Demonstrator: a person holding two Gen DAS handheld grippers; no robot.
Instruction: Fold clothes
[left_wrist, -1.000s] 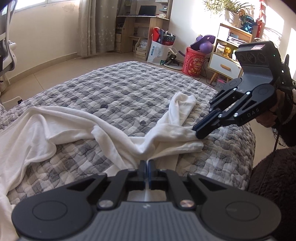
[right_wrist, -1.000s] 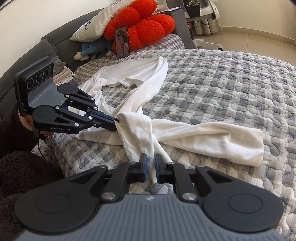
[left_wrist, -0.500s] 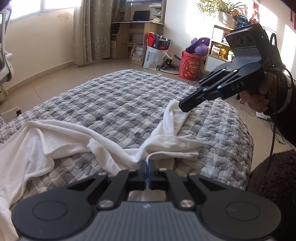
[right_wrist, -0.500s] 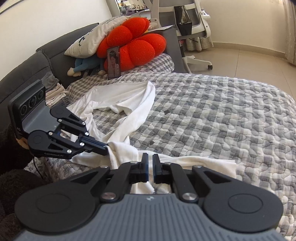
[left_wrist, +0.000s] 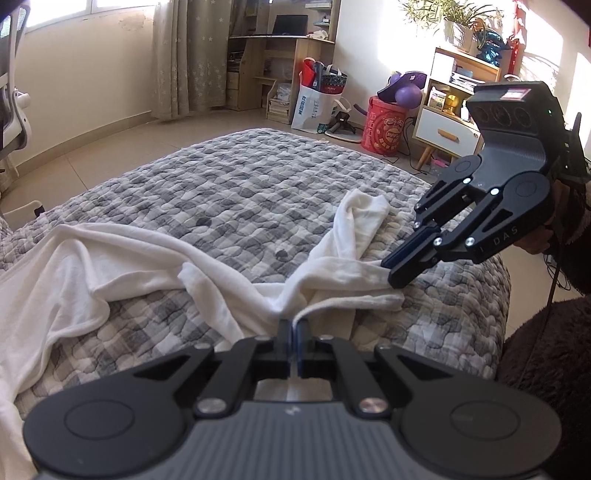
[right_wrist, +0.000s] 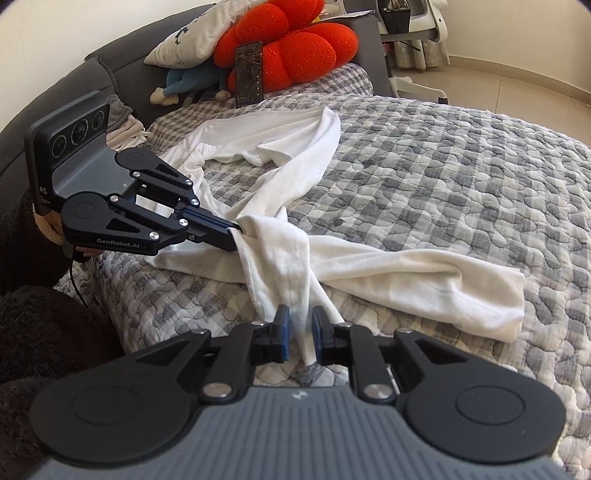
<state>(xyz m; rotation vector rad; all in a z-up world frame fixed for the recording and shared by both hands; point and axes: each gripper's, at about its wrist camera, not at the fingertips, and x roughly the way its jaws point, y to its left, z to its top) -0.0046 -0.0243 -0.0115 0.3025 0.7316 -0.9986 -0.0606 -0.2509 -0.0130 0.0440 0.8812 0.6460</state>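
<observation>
A grey checked bed (left_wrist: 229, 192) carries a rumpled white garment (right_wrist: 280, 177) along its near edge. The left gripper (left_wrist: 294, 328) is clamped on a thin fold of it. The right gripper (right_wrist: 299, 326) has fingers slightly apart around a strip, seemingly pinching it. Both grippers angle down toward the bed.

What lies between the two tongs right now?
A twisted band of the white garment runs from the left tongs to the right tongs, clearest in the right wrist view.
</observation>
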